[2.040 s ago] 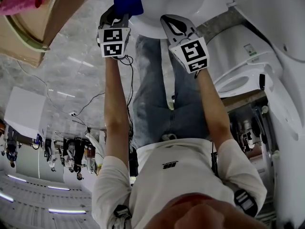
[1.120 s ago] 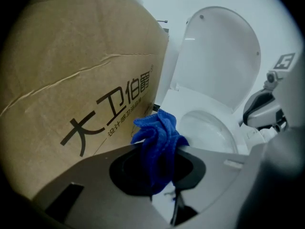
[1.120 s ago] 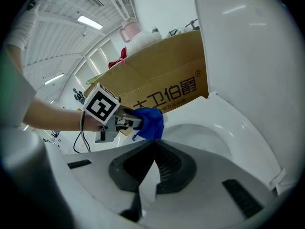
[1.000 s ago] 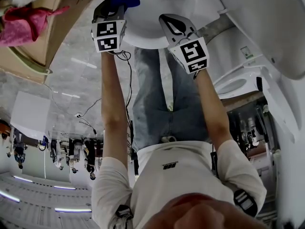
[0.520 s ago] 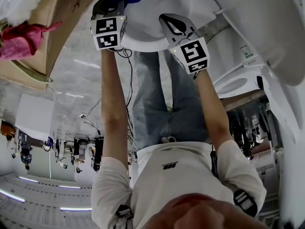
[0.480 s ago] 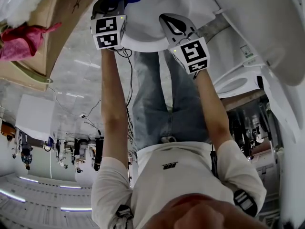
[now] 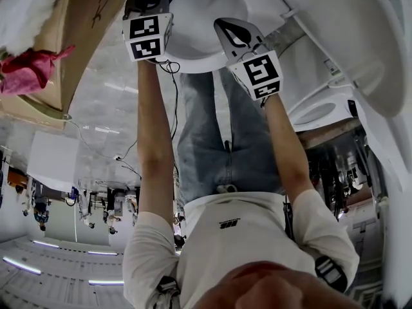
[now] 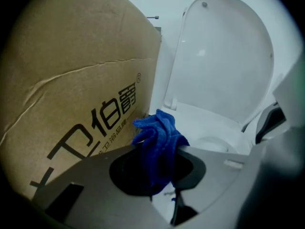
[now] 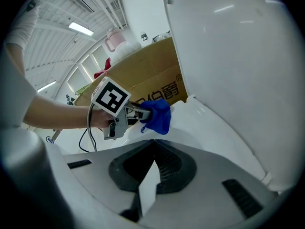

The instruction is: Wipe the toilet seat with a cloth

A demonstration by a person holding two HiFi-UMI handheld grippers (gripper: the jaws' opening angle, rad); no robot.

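White toilet seat (image 8: 206, 121), cardboard box (image 8: 71, 80) — clamped cloth (image 8: 159, 142)

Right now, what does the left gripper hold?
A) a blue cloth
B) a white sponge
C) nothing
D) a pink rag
A: the left gripper has its jaws shut on a bunched blue cloth, next to the cardboard box.

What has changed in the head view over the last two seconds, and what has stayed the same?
The left gripper, shut on the blue cloth, has moved up the picture, farther along the toilet seat. The right gripper stays shut and empty, in much the same place.
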